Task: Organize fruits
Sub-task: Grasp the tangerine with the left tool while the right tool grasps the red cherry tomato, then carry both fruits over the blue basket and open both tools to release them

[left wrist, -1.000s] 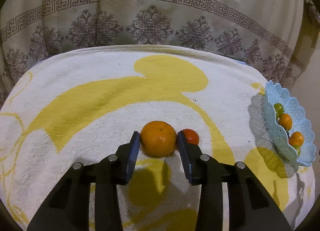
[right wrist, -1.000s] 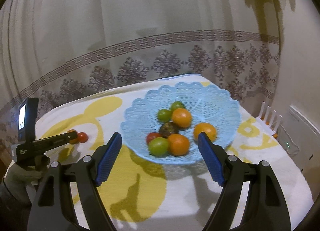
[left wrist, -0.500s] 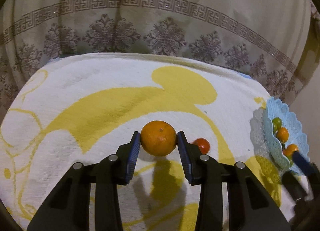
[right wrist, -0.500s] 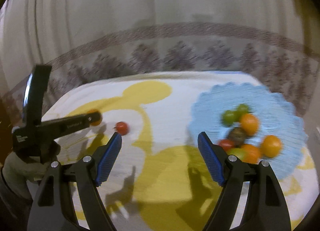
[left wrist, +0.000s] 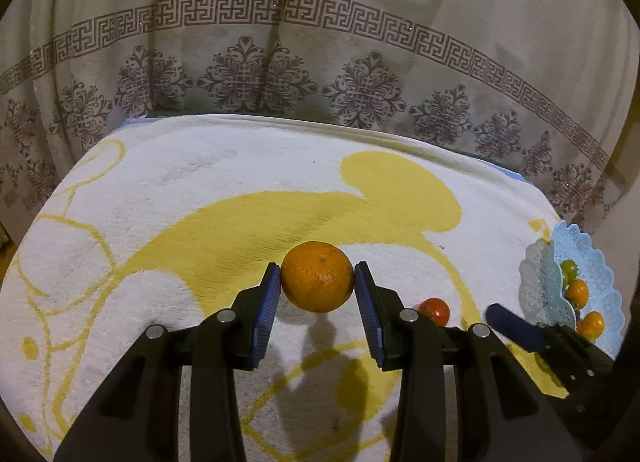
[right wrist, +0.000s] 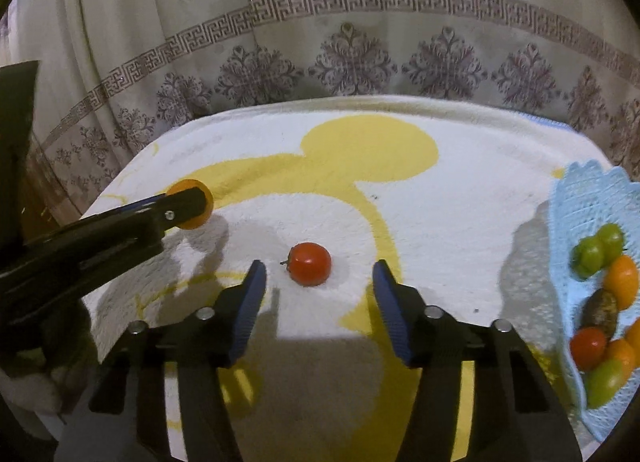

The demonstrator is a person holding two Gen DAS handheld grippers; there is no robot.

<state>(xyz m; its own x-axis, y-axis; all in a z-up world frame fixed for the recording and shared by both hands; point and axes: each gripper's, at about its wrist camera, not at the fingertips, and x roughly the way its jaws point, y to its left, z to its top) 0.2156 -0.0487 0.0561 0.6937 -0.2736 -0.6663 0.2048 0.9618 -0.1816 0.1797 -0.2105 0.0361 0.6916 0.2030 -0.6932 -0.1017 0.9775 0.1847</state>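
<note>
orange: between left gripper pads
tomato: ahead between right gripper jaws
basket: far right

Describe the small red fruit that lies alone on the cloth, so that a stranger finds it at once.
Start at the white and yellow cloth that covers the table. The red tomato lies near its middle, just ahead of the right gripper, whose open fingers have just been closing without touching it. Unlike the fruit in the blue basket, it lies alone on the cloth.

Two wrist fisheyes, close, angled down
Each looks along its gripper toward the curtain; both share the towel, tomato and basket.
</note>
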